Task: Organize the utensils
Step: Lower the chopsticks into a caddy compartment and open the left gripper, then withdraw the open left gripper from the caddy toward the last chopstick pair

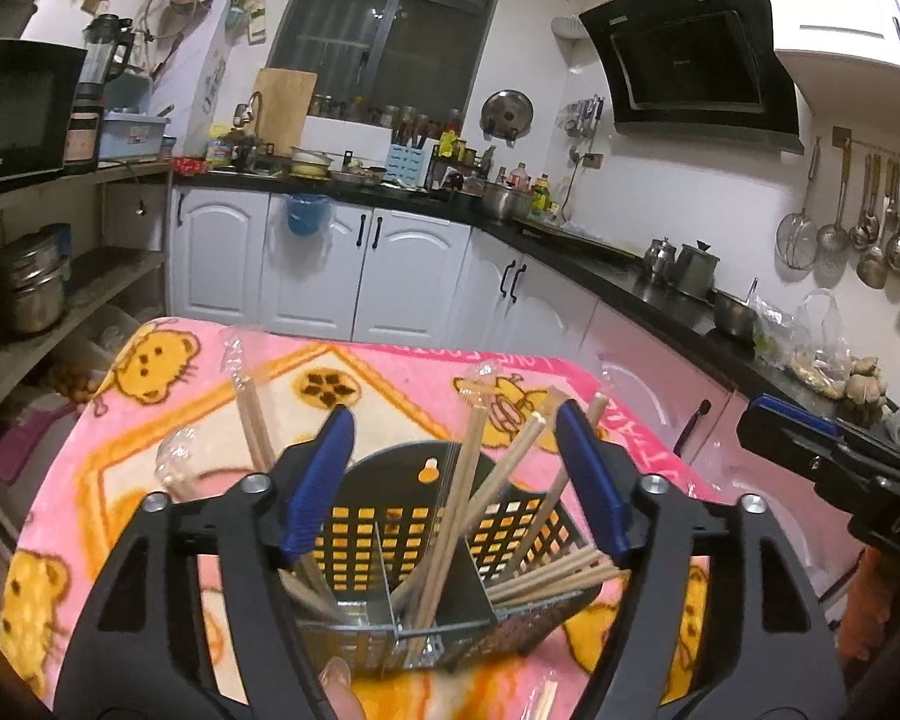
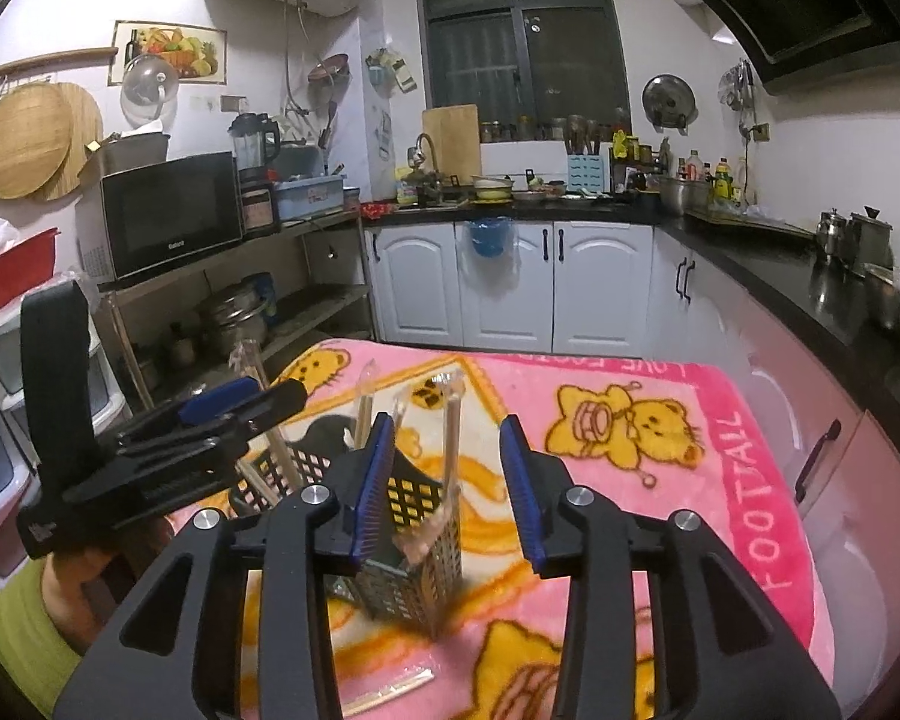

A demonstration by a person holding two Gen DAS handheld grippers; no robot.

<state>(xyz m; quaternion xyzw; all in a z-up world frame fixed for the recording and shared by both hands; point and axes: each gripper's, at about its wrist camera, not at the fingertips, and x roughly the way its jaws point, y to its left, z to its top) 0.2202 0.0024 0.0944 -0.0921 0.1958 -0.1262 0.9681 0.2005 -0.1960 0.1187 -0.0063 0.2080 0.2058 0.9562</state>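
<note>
We work in a home kitchen, over a counter covered with a pink cartoon-bear blanket point(image 2: 660, 396). On it stands a black perforated utensil caddy point(image 1: 390, 528), divided into compartments, and most of the wooden chopsticks point(image 1: 450, 510) already lean inside it, some in clear wrappers. Our left claw point(image 1: 456, 480) hangs above the caddy with its jaws spread wide, holding nothing. Our right claw point(image 2: 447, 486) is likewise spread and empty, just over the caddy's corner. One wrapped pair of chopsticks point(image 2: 390, 690) lies loose on the blanket in front. We judge the sorting nearly finished, with that pair left to collect.
</note>
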